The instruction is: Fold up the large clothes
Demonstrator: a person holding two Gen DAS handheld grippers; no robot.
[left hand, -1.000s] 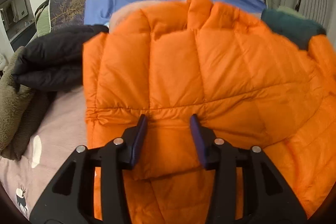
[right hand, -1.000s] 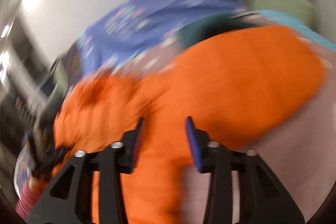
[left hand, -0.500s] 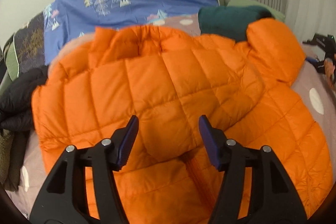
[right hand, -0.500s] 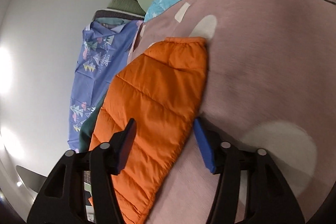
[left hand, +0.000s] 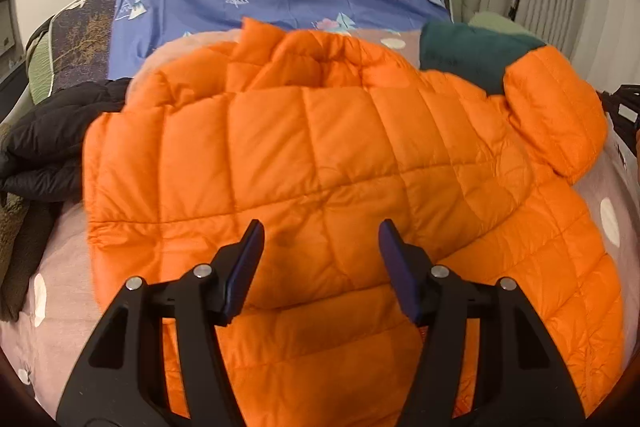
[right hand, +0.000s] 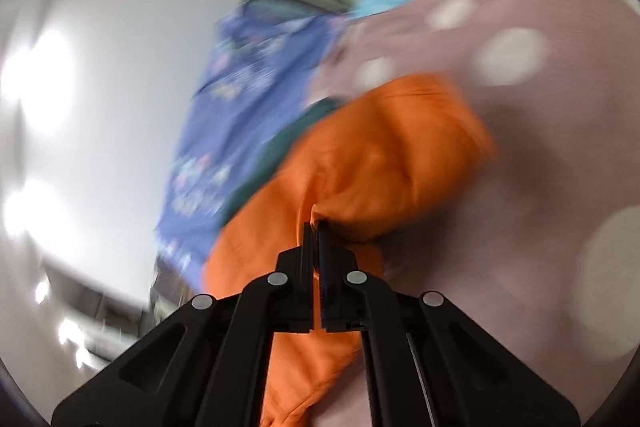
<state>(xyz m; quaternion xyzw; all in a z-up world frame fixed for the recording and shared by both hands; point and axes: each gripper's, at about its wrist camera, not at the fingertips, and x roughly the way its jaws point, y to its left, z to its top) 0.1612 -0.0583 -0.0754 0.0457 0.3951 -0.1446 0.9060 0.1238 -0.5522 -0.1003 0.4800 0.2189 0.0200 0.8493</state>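
From my left wrist view, the left gripper [left hand: 320, 247] hangs open over the orange puffer jacket [left hand: 320, 163], gripping nothing; the jacket lies spread on the pink dotted bed cover [left hand: 60, 259], a black garment [left hand: 52, 143] beside it. The right wrist view is blurred: my right gripper [right hand: 316, 231] is pinched closed on a fold of jacket fabric.

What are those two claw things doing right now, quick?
Left gripper: open, above the orange jacket, holding nothing.
Right gripper: shut on the orange jacket's sleeve.
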